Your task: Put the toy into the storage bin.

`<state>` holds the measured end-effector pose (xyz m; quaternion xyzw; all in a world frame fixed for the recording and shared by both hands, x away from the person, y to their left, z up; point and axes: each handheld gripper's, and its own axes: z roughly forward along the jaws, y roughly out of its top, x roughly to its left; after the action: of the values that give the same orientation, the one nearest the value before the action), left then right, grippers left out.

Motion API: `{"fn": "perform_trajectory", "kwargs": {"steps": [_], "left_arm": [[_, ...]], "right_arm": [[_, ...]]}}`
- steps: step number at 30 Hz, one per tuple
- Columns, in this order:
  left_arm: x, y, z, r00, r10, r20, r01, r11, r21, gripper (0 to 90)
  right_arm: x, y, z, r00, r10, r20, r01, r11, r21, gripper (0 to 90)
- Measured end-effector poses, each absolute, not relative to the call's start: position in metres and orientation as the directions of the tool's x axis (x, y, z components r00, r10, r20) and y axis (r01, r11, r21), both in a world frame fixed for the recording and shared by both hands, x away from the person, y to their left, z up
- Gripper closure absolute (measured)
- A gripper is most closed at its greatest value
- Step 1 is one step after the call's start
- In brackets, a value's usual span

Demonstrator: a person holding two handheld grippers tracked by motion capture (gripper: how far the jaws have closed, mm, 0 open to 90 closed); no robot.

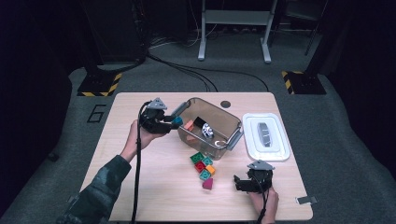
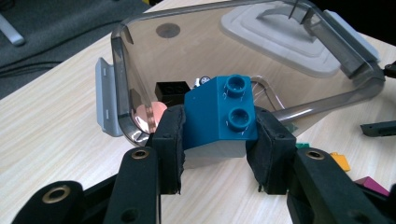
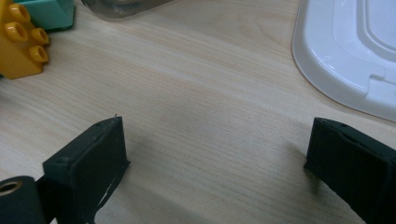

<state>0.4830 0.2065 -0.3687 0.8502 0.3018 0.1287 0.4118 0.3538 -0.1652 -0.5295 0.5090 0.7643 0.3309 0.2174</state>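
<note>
My left gripper (image 2: 215,151) is shut on a teal two-stud brick (image 2: 219,114), held just outside the near-left rim of a clear plastic bin (image 2: 122,70). From above, that gripper (image 1: 173,122) and the teal brick (image 1: 177,120) hang beside the bin (image 1: 233,137), which holds an orange brick (image 1: 188,125), a black brick (image 1: 200,122) and a small white piece (image 1: 207,130). Several loose bricks (image 1: 203,167) lie on the table in front of the bin. My right gripper (image 1: 238,183) rests open near the front right, jaws wide over bare wood (image 3: 219,154).
A white lid (image 1: 265,136) lies to the right of the bin, its edge (image 3: 345,51) close to my right gripper. A yellow brick (image 3: 21,39) and a mint one (image 3: 49,11) sit off its left jaw. The table's front edge is close behind the right hand.
</note>
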Motion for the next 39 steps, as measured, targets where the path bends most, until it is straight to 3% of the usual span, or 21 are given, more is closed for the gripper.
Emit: {"fn": "perform_trajectory", "kwargs": {"steps": [19,39], "left_arm": [[0.514,0.174,-0.381,0.740,0.669,-0.075,0.517,-0.492,0.701,59.0],[0.518,0.165,-0.389,0.742,0.666,-0.077,0.548,-0.535,0.643,58.6]], "right_arm": [[0.354,-0.165,-0.530,-0.386,0.922,0.005,0.634,0.262,0.727,3.8],[0.354,-0.165,-0.529,-0.389,0.921,0.004,0.634,0.264,0.727,3.8]]}}
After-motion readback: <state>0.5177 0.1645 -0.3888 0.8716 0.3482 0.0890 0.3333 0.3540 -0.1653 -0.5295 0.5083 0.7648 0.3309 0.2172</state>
